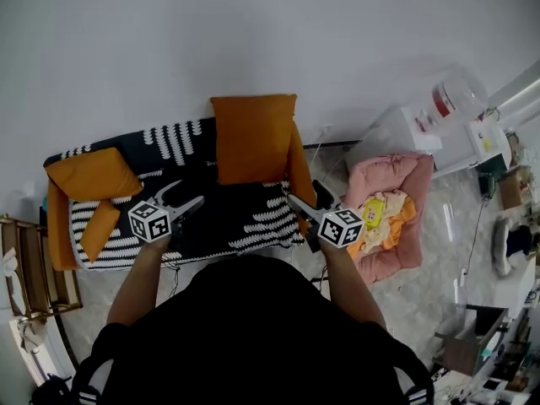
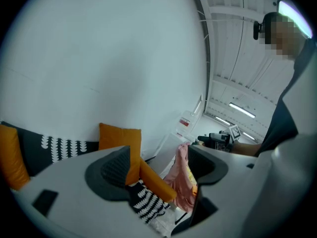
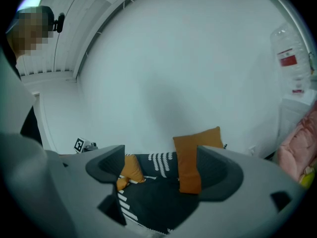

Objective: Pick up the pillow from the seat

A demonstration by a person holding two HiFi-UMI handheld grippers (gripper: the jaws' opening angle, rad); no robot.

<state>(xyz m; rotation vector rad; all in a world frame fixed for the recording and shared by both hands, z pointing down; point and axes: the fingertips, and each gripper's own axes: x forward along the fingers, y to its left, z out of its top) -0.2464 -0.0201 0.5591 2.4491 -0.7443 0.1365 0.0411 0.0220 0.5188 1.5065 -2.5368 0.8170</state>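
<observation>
Bare dark patterned seat point(image 1: 240, 209) lay in front of the upright orange pillow point(image 1: 253, 137), so it could be approached freely from the front edge. The white wall point(image 1: 270, 32) stood directly behind the pillow and closed off the back. The orange right armrest point(image 1: 300, 175) ran just beside the pillow's right edge, leaving little room there. To its left the seat was open as far as a second orange pillow point(image 1: 91, 174) at the far end. The left gripper point(image 1: 187, 194) and the right gripper point(image 1: 302, 199) hung over the seat's front, jaws apart and empty. A pink pet bed point(image 1: 395, 213) filled the floor to the right of the seat, and a wooden rack point(image 1: 34, 268) stood to its left.
</observation>
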